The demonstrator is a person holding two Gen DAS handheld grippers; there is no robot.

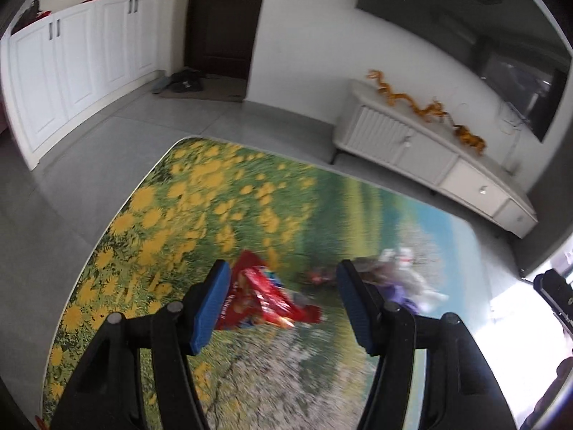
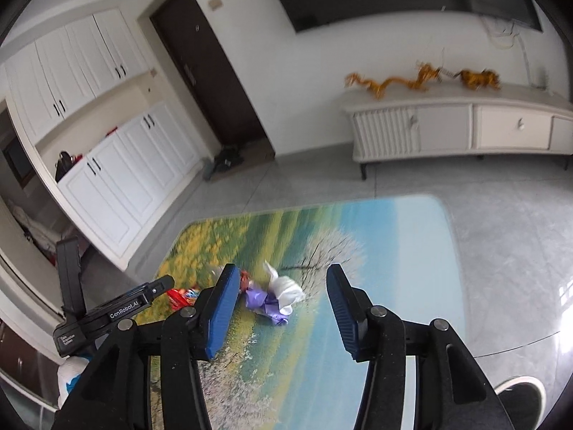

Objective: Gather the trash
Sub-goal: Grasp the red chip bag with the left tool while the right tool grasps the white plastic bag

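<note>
Blue pads of the left hand-held gripper (image 1: 281, 308) are standing spread, released and holding nothing, framing the red snack wrapper (image 1: 266, 295) lying just beyond them on the rug (image 1: 150, 222). Closing from here risks pinching only a crinkled edge, so the foil may be slipping free. Farther right, the right hand-held gripper (image 2: 283, 310) is likewise gaping over the purple-and-white wad (image 2: 274, 295).

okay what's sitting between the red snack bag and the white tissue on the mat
A crumpled purple wrapper lies between the red snack bag and the white tissue, touching the tissue; a small reddish scrap sits there too. Clearest in the right wrist view.
</note>
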